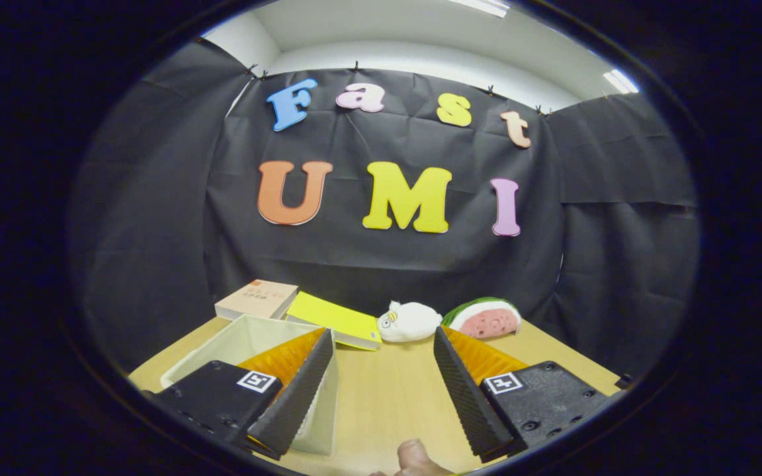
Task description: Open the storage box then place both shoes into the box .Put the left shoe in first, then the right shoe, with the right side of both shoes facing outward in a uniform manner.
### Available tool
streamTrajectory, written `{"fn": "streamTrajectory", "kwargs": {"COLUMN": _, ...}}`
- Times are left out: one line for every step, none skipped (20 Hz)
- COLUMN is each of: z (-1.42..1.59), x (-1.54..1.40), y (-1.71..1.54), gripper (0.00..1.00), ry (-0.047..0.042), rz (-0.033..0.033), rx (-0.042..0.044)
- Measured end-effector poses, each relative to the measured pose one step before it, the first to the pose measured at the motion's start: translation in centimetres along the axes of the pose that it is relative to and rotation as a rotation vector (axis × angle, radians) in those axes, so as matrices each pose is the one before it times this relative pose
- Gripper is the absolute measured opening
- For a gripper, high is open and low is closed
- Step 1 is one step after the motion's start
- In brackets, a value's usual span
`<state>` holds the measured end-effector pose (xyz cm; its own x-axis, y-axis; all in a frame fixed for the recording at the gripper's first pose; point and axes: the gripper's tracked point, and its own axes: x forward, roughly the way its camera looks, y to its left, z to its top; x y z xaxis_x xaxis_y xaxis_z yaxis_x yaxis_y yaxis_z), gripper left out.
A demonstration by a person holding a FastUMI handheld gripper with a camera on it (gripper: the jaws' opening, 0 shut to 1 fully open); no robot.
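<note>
The tongs (381,390) hang above a pale wooden surface (387,403) with their two fingers spread wide apart and nothing between them. Each finger (298,390) is a long wedge with a ribbed, ridged inner pad, and each carries a small square printed marker on its flat block at the base.

The storage box (249,340) sits under and just beyond the left finger. It is a cream-coloured, straight-walled rectangular bin with a soft, fabric-like look, and its top is open, so the plain inner walls show. The left finger overlaps its near right wall in the view; whether it touches the box cannot be told.

Beyond the box, near the black cloth wall, lies a thin tan book (256,299) with a flat cover, and just beside it a bright yellow book (336,319) lying flat at an angle, its near corner reaching past the box's far rim. Further right, ahead of the gap between the fingers, rests a small white plush toy (409,321), rounded and fuzzy. Touching it on the right is a watermelon-slice plush (487,318), domed, with a green rind, white band and pink flesh.

A fingertip (414,458) of the person shows at the near edge, between the finger bases.
</note>
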<state>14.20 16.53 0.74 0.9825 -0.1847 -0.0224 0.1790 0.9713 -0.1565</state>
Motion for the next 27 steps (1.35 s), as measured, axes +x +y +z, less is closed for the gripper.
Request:
{"fn": "streamTrajectory", "kwargs": {"z": -0.135, "x": -0.034, "y": -0.736, "gripper": 0.99, "ry": -0.00299, "rz": -0.00267, "rx": 0.00133}}
{"fn": "streamTrajectory", "kwargs": {"z": -0.397, "x": -0.017, "y": -1.05, "gripper": 0.99, "ry": 0.00382, "rz": -0.00386, "rx": 0.00103}}
{"fn": "streamTrajectory", "kwargs": {"z": -0.085, "x": -0.115, "y": -0.627, "gripper": 0.99, "ry": 0.00257, "rz": 0.00615, "rx": 0.00316}}
{"fn": "streamTrajectory", "kwargs": {"z": -0.206, "x": -0.008, "y": -0.922, "gripper": 0.99, "ry": 0.01003, "rz": -0.00431, "rx": 0.00727}}
{"fn": "streamTrajectory", "kwargs": {"z": -0.221, "x": -0.086, "y": -0.706, "gripper": 0.99, "ry": 0.00795, "rz": 0.00673, "rx": 0.00428}}
{"fn": "streamTrajectory", "kwargs": {"z": -0.035, "x": 0.155, "y": -0.468, "gripper": 0.99, "ry": 0.00148, "rz": 0.00784, "rx": 0.00556}}
{"fn": "streamTrajectory", "kwargs": {"z": -0.125, "x": 0.065, "y": -0.798, "gripper": 0.99, "ry": 0.00263, "rz": -0.00585, "rx": -0.00257}}
{"fn": "streamTrajectory", "kwargs": {"z": -0.089, "x": 0.087, "y": -0.922, "gripper": 0.99, "ry": -0.00446, "rz": -0.00783, "rx": -0.00305}}
{"fn": "streamTrajectory", "kwargs": {"z": 0.152, "x": 0.061, "y": -0.817, "gripper": 0.99, "ry": -0.01148, "rz": -0.00665, "rx": 0.00291}}
{"fn": "streamTrajectory", "kwargs": {"z": 0.147, "x": -0.022, "y": -0.575, "gripper": 0.99, "ry": -0.01474, "rz": 0.00209, "rx": 0.01268}}
{"fn": "streamTrajectory", "kwargs": {"z": 0.359, "x": 0.009, "y": -0.38, "gripper": 0.99, "ry": -0.02353, "rz": 0.00778, "rx": 0.02266}}
{"fn": "streamTrajectory", "kwargs": {"z": 0.33, "x": -0.058, "y": -0.488, "gripper": 0.99, "ry": -0.01741, "rz": 0.00633, "rx": 0.02094}}
{"fn": "streamTrajectory", "kwargs": {"z": 0.308, "x": -0.139, "y": -0.269, "gripper": 1.0, "ry": -0.01629, "rz": 0.0097, "rx": 0.0172}}
{"fn": "streamTrajectory", "kwargs": {"z": 0.432, "x": -0.273, "y": -0.316, "gripper": 1.0, "ry": -0.01817, "rz": 0.00633, "rx": 0.01036}}
{"fn": "streamTrajectory", "kwargs": {"z": 0.552, "x": -0.263, "y": -0.387, "gripper": 1.0, "ry": -0.02098, "rz": -0.00079, "rx": 0.01027}}
{"fn": "streamTrajectory", "kwargs": {"z": 0.41, "x": -0.095, "y": -0.463, "gripper": 1.0, "ry": -0.0116, "rz": -0.01124, "rx": 0.00439}}
{"fn": "streamTrajectory", "kwargs": {"z": 0.178, "x": -0.137, "y": -0.371, "gripper": 1.0, "ry": -0.00619, "rz": -0.00846, "rx": 0.00115}}
{"fn": "streamTrajectory", "kwargs": {"z": -0.139, "x": -0.101, "y": 0.24, "gripper": 1.0, "ry": 0.00311, "rz": 0.00948, "rx": -0.00194}}
{"fn": "streamTrajectory", "kwargs": {"z": -0.191, "x": -0.136, "y": 0.285, "gripper": 1.0, "ry": 0.00878, "rz": 0.01652, "rx": 0.00072}}
{"fn": "streamTrajectory", "kwargs": {"z": -0.108, "x": -0.021, "y": 0.306, "gripper": 1.0, "ry": 0.00095, "rz": 0.02036, "rx": 0.00477}}
{"fn": "streamTrajectory", "kwargs": {"z": -0.146, "x": -0.049, "y": -0.068, "gripper": 1.0, "ry": 0.00427, "rz": 0.0061, "rx": 0.00383}}
{"fn": "streamTrajectory", "kwargs": {"z": -0.249, "x": 0.075, "y": -0.603, "gripper": 1.0, "ry": 0.00871, "rz": -0.01041, "rx": 0.00231}}
{"fn": "streamTrajectory", "kwargs": {"z": -0.196, "x": -0.056, "y": -0.549, "gripper": 1.0, "ry": 0.00428, "rz": -0.01211, "rx": 0.00032}}
{"fn": "streamTrajectory", "kwargs": {"z": 0.071, "x": 0.026, "y": -0.212, "gripper": 1.0, "ry": -0.00386, "rz": -0.00402, "rx": 0.00273}}
{"fn": "streamTrajectory", "kwargs": {"z": -0.069, "x": -0.04, "y": -0.284, "gripper": 1.0, "ry": -0.00106, "rz": -0.00184, "rx": 0.00799}}
{"fn": "streamTrajectory", "kwargs": {"z": -0.25, "x": 0.062, "y": -0.128, "gripper": 1.0, "ry": 0.00372, "rz": 0.00448, "rx": 0.00486}}
{"fn": "streamTrajectory", "kwargs": {"z": -0.205, "x": 0.025, "y": -0.384, "gripper": 1.0, "ry": 0.01029, "rz": -0.00478, "rx": 0.00027}}
